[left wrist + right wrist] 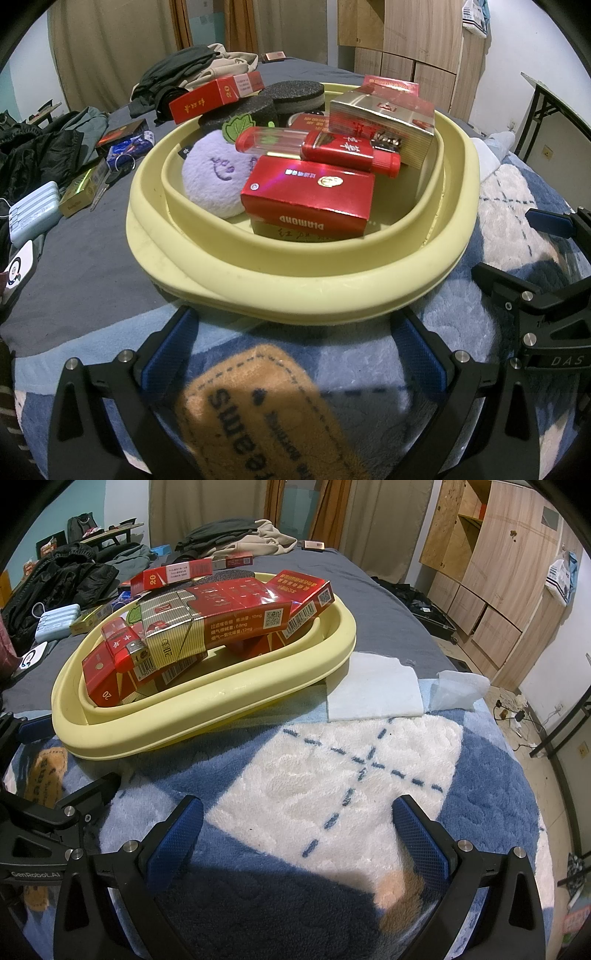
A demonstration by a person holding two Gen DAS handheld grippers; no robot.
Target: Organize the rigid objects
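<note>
Left gripper (293,354) sitting spread at bottom centre of its frame, gripping nothing, hovering over the fleece blanket (461,332) just short of the yellow basin (295,291); right gripper (295,834) also spread and holding nothing, over the white blanket patch; basin (207,709) filling upper left of the right view, carrying red cigarette packs (310,192), a red lighter (340,149), a purple plush (214,177) and black foam discs (295,94); folded white cloth (373,690) lying just right of the basin.
</note>
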